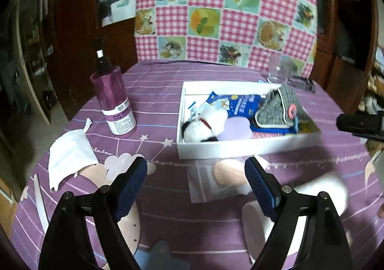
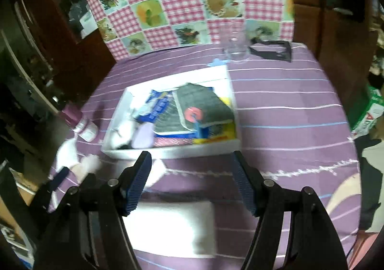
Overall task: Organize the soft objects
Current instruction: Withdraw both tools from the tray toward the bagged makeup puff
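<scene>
Well, the white box (image 1: 247, 147) sits mid-table on the purple cloth (image 1: 153, 92), bare cloth to its right and the purple bottle (image 1: 112, 101) well apart on its left. Inside lie the grey plaid pouch (image 1: 280, 106), long axis toward the far edge, and the plush toy (image 1: 206, 125). Left gripper (image 1: 195, 174) and right gripper (image 2: 192, 174) hover before the near wall, both spread and holding nothing

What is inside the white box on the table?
The white box holds a black-and-white plush toy, a lilac pad, blue packets and a grey checked pouch. Whatever lies beneath is covered.
</scene>
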A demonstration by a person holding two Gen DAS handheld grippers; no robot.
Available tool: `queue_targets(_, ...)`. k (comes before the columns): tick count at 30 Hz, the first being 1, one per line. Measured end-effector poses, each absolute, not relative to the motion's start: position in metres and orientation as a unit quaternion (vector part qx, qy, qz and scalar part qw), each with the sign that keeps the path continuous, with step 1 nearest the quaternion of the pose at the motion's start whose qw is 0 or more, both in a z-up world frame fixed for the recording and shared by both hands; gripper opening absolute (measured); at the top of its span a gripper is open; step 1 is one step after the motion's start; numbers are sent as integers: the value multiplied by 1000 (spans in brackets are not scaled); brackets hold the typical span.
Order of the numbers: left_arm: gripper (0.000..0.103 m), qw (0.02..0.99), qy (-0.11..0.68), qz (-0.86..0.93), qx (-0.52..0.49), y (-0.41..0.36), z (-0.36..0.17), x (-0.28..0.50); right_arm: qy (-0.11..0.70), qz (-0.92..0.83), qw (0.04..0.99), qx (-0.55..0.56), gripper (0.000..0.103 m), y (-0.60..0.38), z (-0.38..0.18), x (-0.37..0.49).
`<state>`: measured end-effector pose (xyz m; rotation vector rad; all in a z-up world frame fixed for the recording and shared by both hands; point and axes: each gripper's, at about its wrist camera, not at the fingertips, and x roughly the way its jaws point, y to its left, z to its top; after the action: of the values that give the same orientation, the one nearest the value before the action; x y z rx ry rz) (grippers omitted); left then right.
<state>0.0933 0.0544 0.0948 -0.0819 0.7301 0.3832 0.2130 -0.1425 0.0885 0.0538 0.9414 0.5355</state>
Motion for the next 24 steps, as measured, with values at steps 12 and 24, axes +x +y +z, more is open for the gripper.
queue_targets(12,84,889,421,170,-51,64,78,95,497,301,814,8,69,-132,47,210)
queue_targets(24,83,850,448,188,-204,135,66,92,554,322,767,-27,62,-70,55,227)
